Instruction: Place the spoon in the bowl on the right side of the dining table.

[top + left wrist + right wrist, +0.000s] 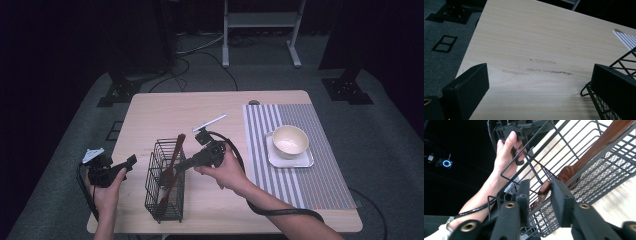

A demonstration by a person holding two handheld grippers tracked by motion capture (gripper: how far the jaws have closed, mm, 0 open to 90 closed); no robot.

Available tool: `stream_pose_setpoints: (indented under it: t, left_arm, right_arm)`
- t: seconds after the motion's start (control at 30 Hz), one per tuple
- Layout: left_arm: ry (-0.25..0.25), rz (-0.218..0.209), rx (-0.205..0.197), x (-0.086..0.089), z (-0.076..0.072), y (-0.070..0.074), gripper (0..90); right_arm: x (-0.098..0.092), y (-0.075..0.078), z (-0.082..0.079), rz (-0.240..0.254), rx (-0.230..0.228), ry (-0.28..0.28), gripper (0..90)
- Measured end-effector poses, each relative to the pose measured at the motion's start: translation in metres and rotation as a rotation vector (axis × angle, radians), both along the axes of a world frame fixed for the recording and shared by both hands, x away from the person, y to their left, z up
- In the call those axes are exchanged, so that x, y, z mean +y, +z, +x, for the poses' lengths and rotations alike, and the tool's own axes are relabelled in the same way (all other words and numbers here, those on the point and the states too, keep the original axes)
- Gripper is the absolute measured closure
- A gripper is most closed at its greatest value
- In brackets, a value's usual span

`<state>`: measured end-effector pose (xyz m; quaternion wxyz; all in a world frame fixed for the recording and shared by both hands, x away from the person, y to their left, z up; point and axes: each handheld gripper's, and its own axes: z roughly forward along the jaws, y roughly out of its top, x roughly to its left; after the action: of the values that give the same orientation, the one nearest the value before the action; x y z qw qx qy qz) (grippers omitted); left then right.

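Note:
A black wire basket stands on the wooden table with wooden utensils leaning in it. My right gripper reaches over the basket's right rim. In the right gripper view its jaws straddle the rim wire and the dark brown end of a wooden utensil. A gap shows between that wood and the left pad. My left gripper hovers left of the basket, jaws wide open over bare wood, with the basket corner beside its right jaw.
A cream bowl sits on a white square plate on a striped placemat at the right. A thin white stick lies behind the right hand. The table's left edge is close to my left gripper.

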<state>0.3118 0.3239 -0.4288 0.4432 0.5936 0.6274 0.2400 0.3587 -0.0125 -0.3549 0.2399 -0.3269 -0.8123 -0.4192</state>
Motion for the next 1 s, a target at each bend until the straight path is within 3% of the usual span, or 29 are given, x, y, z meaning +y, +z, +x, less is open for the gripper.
stream_pose_setpoints:
  t: [0.27,1.0]
  left_arm:
    - [0.002,-0.003,-0.001,-0.001,0.0,0.0,1.2]
    - [0.0,-0.002,-0.001,0.0,0.0,0.001,1.2]
  right_arm:
    - [-0.001,0.002,0.0,0.011,-0.01,0.004,80.3]
    - [-0.013,0.027,0.002,0.045,-0.06,-0.019,83.0]
